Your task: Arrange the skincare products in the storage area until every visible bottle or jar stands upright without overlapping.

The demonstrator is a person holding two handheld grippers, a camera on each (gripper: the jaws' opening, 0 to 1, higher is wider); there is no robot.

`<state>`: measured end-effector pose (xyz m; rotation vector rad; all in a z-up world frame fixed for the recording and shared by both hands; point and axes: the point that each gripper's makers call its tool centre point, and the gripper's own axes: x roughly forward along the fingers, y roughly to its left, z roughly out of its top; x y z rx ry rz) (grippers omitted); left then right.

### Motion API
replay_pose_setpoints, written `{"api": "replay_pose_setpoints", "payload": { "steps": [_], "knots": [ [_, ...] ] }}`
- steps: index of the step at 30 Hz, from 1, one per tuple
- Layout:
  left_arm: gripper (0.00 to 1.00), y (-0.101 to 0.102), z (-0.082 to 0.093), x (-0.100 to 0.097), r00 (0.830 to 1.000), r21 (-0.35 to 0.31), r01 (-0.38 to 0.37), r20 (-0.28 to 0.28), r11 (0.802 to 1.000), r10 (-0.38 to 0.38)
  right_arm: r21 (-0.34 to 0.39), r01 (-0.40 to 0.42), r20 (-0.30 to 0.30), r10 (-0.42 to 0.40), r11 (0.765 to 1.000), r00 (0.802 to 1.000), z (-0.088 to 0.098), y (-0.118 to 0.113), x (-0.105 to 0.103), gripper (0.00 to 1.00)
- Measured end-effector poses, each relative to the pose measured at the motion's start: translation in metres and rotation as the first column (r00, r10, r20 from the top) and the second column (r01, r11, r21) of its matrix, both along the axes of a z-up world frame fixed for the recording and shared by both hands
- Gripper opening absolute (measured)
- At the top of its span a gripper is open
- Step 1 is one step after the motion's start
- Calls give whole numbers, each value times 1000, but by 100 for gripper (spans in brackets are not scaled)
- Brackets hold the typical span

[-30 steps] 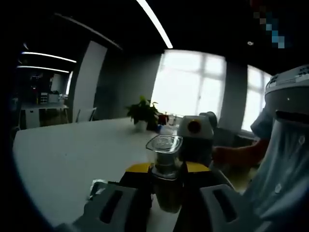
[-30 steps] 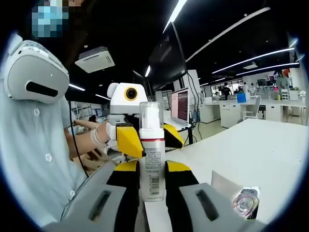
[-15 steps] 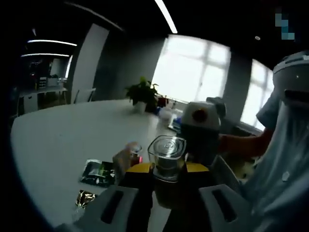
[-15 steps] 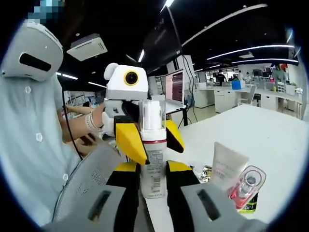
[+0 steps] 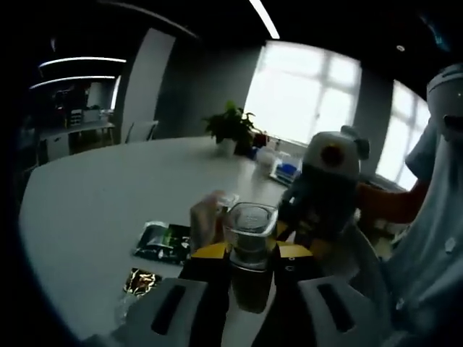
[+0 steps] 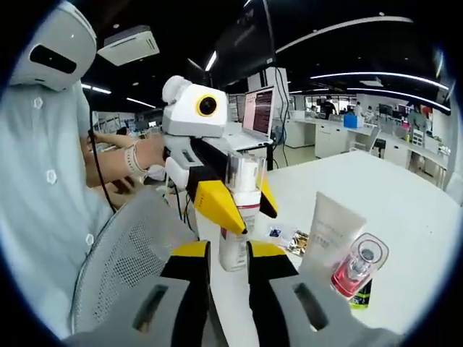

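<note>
Left gripper view had the left tongs (image 5: 249, 264) clamped on a clear-capped bottle (image 5: 248, 249) at bottom centre, above the bench (image 5: 94, 210). Right gripper view had the right tongs (image 6: 221, 253) apart around a foam bottle (image 6: 239, 217) standing at centre, a tube (image 6: 325, 235) and pink bottle (image 6: 356, 269) at lower right. Judged risk: the raised bottle could knock the standing ones over. Dim light hid its label and base.
</note>
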<state>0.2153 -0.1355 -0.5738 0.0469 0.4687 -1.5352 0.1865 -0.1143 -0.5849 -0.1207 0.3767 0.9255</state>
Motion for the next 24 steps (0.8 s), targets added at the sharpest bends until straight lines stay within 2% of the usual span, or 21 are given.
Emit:
{"api": "replay_pose_setpoints", "payload": {
  "steps": [4, 8, 14, 16, 20, 24],
  "knots": [
    [19, 1, -5, 3, 1000, 11, -14, -7, 1000, 14, 6, 8, -2, -8, 1000, 1000, 0, -3, -1, 19],
    [19, 2, -19, 9, 1000, 51, -26, -3, 998, 27, -7, 14, -8, -14, 1000, 1000, -3, -6, 0, 19],
    [19, 3, -35, 11, 999, 113, -16, 37, 993, 11, 25, 43, 11, -44, 999, 999, 4, -8, 7, 19],
    [19, 1, -39, 9, 998, 130, -6, 57, 992, -2, 52, 83, 22, -85, 995, 996, 9, -10, 15, 19],
    [18, -3, -44, 7, 997, 145, -1, 79, 989, -10, 148, 193, 31, -200, 970, 979, 20, -15, 32, 21],
    [18, -9, -45, 2, 996, 143, 3, 91, 990, -16, 171, 259, 6, -264, 951, 964, 14, -17, 42, 23]
  ]
}}
